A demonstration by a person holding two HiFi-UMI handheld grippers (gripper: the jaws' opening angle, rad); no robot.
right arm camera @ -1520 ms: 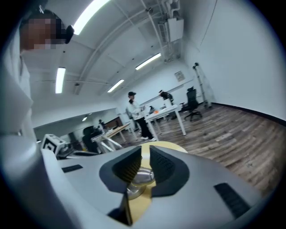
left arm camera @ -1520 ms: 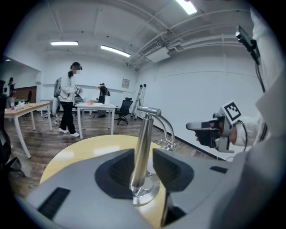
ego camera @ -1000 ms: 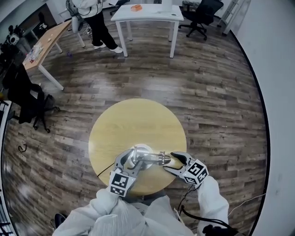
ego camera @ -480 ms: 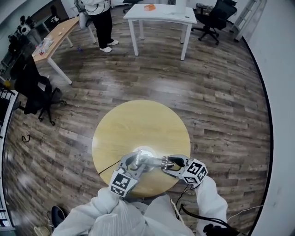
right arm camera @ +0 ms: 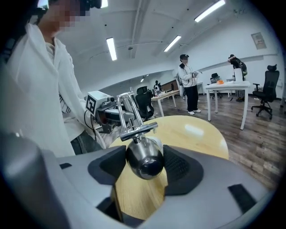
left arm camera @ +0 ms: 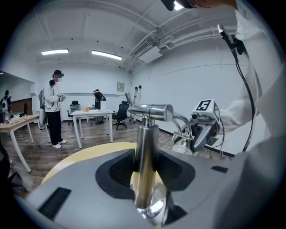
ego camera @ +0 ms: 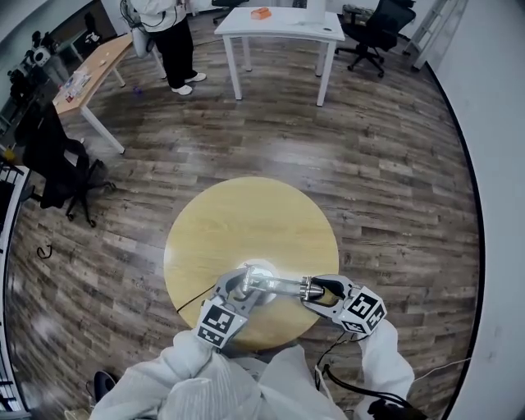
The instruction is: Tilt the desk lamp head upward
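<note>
A chrome desk lamp stands near the front edge of the round wooden table (ego camera: 246,221), its base (ego camera: 259,269) below a thin arm (ego camera: 283,284) that runs right. My left gripper (ego camera: 238,286) is shut on the lamp's upright post (left arm camera: 144,161), whose pads press it from both sides. My right gripper (ego camera: 319,289) is shut on the lamp head (right arm camera: 144,159), a rounded chrome dome between its pads. From the left gripper view the right gripper (left arm camera: 203,125) shows behind the lamp's top bar (left arm camera: 151,111). The left gripper (right arm camera: 102,109) shows in the right gripper view beyond the arm rods.
A black cable (ego camera: 189,301) leaves the table's front left edge. Farther off stand a white table (ego camera: 283,23), a person (ego camera: 164,29), a wooden desk (ego camera: 86,70) and black office chairs (ego camera: 53,168), (ego camera: 373,20). Wooden floor surrounds the table.
Both grippers' jaws have closed in on the lamp. The right gripper and the lamp head have shifted a little to the right, so the arm looks stretched further out.
</note>
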